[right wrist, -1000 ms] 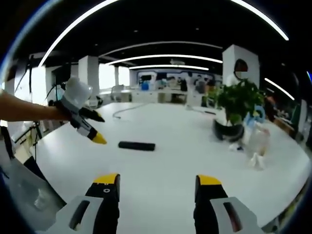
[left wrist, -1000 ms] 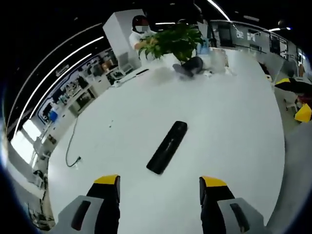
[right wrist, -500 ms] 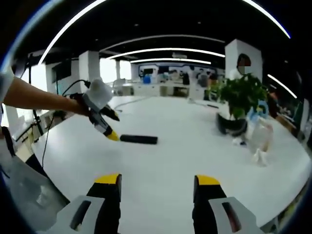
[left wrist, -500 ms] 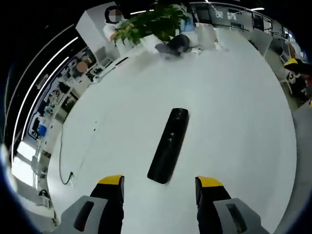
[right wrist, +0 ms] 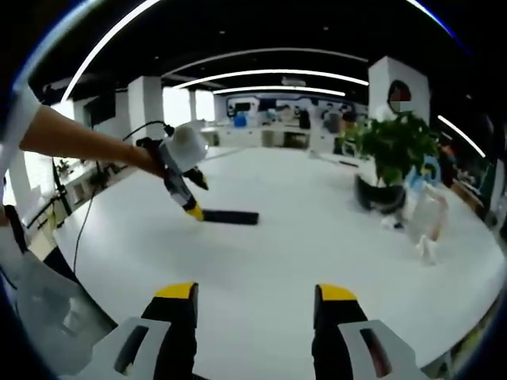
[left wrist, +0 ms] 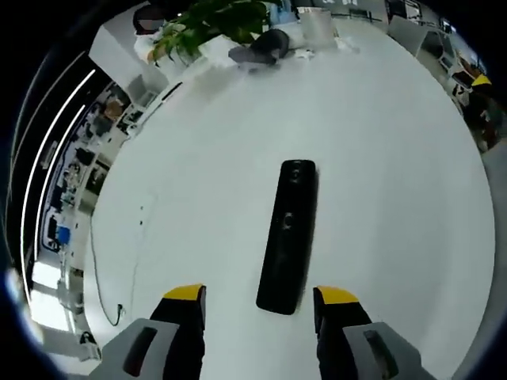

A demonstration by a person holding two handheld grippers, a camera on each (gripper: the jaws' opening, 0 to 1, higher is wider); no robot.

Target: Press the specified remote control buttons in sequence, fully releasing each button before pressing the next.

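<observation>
The long black plastic remote control (left wrist: 288,235) lies flat on the bare white round table (left wrist: 396,158), its near end between the yellow tips of the left gripper (left wrist: 260,296), whose jaws stand apart and hold nothing; in the right gripper view that gripper (right wrist: 184,184) is tilted down at the remote's end (right wrist: 230,217); the right gripper (right wrist: 253,293) hangs well back, jaws apart, empty; the risk is judged to be a tip landing off a button or between two, since the keys are too small to tell apart, or nudging the loose remote so it slides; the potted green plant (right wrist: 386,162) stands well apart
</observation>
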